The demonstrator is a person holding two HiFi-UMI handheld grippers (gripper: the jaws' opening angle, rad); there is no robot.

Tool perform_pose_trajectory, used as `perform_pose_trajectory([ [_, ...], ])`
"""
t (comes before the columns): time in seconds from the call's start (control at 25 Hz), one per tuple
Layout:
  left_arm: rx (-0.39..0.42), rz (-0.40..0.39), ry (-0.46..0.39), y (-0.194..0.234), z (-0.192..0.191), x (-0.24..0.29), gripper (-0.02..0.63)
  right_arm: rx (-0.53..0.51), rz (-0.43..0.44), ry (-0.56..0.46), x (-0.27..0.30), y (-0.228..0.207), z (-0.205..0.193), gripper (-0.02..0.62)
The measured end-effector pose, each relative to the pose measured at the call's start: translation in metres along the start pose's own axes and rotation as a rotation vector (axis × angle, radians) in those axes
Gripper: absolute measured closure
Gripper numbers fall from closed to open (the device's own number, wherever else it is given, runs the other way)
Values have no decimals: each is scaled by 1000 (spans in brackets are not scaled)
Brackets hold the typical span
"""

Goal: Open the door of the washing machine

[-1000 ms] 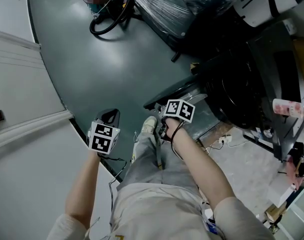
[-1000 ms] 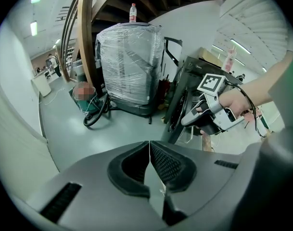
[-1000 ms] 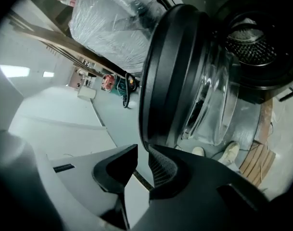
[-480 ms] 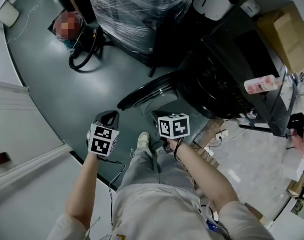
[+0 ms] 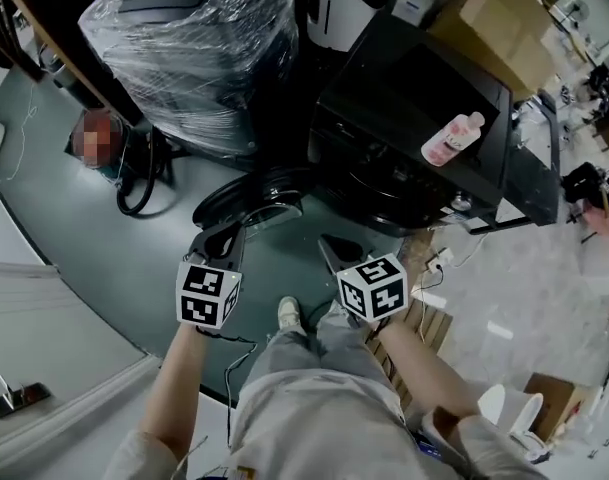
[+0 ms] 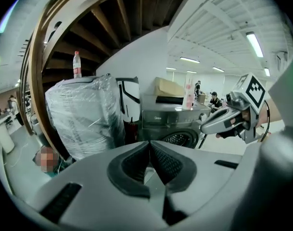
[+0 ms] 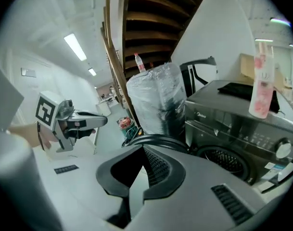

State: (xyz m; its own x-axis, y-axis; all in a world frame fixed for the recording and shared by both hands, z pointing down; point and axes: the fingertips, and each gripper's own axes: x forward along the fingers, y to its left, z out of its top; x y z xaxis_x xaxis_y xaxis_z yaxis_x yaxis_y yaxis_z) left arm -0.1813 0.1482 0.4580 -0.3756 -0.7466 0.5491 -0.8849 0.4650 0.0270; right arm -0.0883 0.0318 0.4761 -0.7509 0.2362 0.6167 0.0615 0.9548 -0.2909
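Black door (image 5: 250,198) is hanging open, job seemingly done; we are withdrawing left gripper (image 5: 218,238) and right gripper (image 5: 338,252), jaws closed, empty.

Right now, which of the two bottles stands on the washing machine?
The pink bottle stands on the washing machine; the red-capped bottle stands on the plastic-wrapped bundle.

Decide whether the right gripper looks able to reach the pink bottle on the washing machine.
Probably yes: nothing stands between the right gripper and the pink bottle, upright on the washing machine. Its shut jaws would need opening.
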Motion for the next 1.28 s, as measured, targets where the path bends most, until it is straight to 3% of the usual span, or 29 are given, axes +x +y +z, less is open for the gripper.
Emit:
perform_pose_trajectory([
  [0.16, 75, -58, -90, -21, 64, 0, 581, -30, -59, -109, -49, -8, 28, 568],
  [0.48, 201, -199, -209, -90, 151, -18, 581, -62, -146, -347, -148, -14, 89, 566],
  [0.72, 344, -251, -358, -136, 221, -46, 581, -140, -190, -478, -221, -12, 133, 568],
  [0.92, 335, -270, -494, -164, 275, -73, 581, -180, -243, -562, -275, -10, 156, 568],
  [1.12, 306, -268, -582, -175, 305, -93, 581, -218, -283, -637, -320, -7, 174, 568],
  [1.28, 329, -279, -590, -186, 311, -97, 581, -327, -412, -649, -347, -10, 183, 568],
])
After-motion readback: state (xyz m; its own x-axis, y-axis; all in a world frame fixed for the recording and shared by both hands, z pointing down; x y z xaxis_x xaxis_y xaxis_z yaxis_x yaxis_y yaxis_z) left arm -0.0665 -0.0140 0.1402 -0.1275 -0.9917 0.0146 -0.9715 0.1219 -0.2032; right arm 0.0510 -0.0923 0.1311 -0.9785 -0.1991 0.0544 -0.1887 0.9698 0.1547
